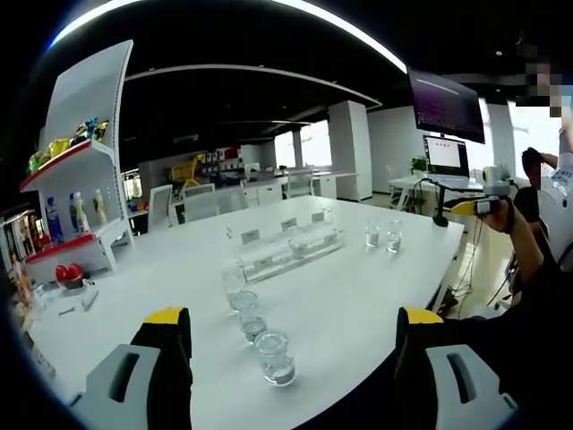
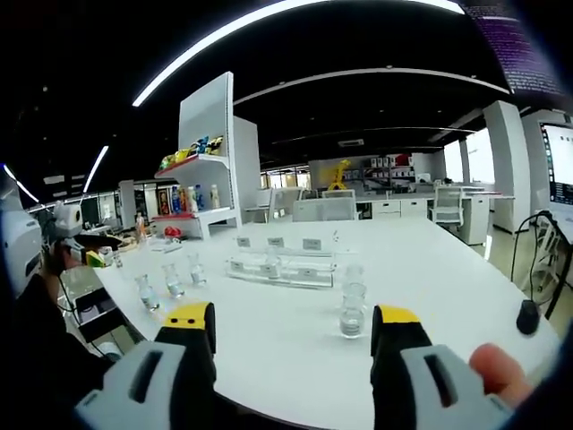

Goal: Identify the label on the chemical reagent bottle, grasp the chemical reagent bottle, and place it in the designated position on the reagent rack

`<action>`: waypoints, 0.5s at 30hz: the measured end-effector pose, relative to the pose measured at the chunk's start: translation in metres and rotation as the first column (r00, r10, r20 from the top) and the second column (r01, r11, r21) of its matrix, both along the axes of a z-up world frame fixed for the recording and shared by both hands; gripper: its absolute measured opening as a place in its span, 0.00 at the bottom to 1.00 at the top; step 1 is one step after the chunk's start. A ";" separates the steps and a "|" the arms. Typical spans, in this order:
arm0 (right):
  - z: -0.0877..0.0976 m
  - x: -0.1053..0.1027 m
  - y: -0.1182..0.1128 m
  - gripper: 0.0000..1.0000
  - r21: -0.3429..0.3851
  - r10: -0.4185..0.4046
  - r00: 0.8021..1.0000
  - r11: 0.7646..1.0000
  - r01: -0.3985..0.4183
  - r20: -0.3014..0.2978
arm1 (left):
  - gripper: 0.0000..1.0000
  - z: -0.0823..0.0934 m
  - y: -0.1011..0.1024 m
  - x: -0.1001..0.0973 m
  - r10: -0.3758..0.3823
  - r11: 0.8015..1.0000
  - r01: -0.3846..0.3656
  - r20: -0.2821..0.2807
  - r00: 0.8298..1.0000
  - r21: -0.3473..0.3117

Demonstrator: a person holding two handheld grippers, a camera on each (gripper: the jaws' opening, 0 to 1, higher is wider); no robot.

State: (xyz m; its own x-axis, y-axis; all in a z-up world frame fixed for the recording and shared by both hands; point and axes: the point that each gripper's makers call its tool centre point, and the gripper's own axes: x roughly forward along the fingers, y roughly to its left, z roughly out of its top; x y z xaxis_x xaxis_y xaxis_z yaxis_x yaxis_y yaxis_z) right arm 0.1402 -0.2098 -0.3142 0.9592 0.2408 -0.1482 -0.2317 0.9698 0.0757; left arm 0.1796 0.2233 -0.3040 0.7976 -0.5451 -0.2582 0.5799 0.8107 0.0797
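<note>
In the left gripper view, the left gripper (image 1: 285, 327) has its jaws wide apart with nothing between them, yellow tips raised over the near edge of a white table (image 1: 358, 296). Just ahead of the jaws, three small clear glass bottles (image 1: 252, 315) stand in a short row on the table; the nearest one (image 1: 275, 356) sits between the two jaw tips as seen from here, though it stands on the table beyond them, untouched. Past that row lies a long clear rack (image 1: 291, 249) with small white label cards standing behind it. Two more clear bottles (image 1: 383, 235) stand near the table's far right side. A white shelf unit (image 1: 79, 179) with red-edged shelves holds bottles and coloured packets at the left. At the far right, the right gripper (image 1: 483, 204) is held up in a person's hand, well apart from the table things.

In the right gripper view, the right gripper (image 2: 293, 333) also has its jaws apart and empty, over the near table edge (image 2: 430, 269). A pair of clear bottles (image 2: 353, 309) stands just ahead, between the jaw tips as seen. Beyond lies the clear rack (image 2: 282, 269) with its label cards. Three bottles (image 2: 170, 282) stand in a row to the left. A fingertip (image 2: 498, 369) shows at the lower right, and a dark mouse (image 2: 528, 315) lies near the table's right edge. The left gripper (image 2: 67, 235) shows at the far left. The labels are too small to read.
</note>
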 end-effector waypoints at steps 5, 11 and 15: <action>-0.002 -0.001 -0.002 0.68 -0.002 -0.004 1.000 1.000 0.004 0.003 | 0.95 0.002 0.000 0.000 0.003 1.000 -0.003 0.005 1.000 0.002; -0.006 0.002 -0.004 0.68 0.003 -0.011 1.000 1.000 0.011 -0.013 | 0.95 0.000 0.001 -0.001 0.004 1.000 -0.004 0.003 1.000 -0.001; -0.008 0.004 -0.004 0.69 0.004 -0.011 1.000 1.000 0.011 -0.018 | 0.95 -0.001 0.002 -0.001 0.006 1.000 -0.006 -0.001 1.000 -0.002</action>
State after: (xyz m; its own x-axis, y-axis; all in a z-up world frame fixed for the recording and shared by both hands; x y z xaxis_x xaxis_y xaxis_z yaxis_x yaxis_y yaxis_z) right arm 0.1439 -0.2138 -0.3221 0.9589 0.2312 -0.1646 -0.2199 0.9719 0.0839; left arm 0.1787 0.2250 -0.3052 0.8005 -0.5408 -0.2583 0.5752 0.8143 0.0777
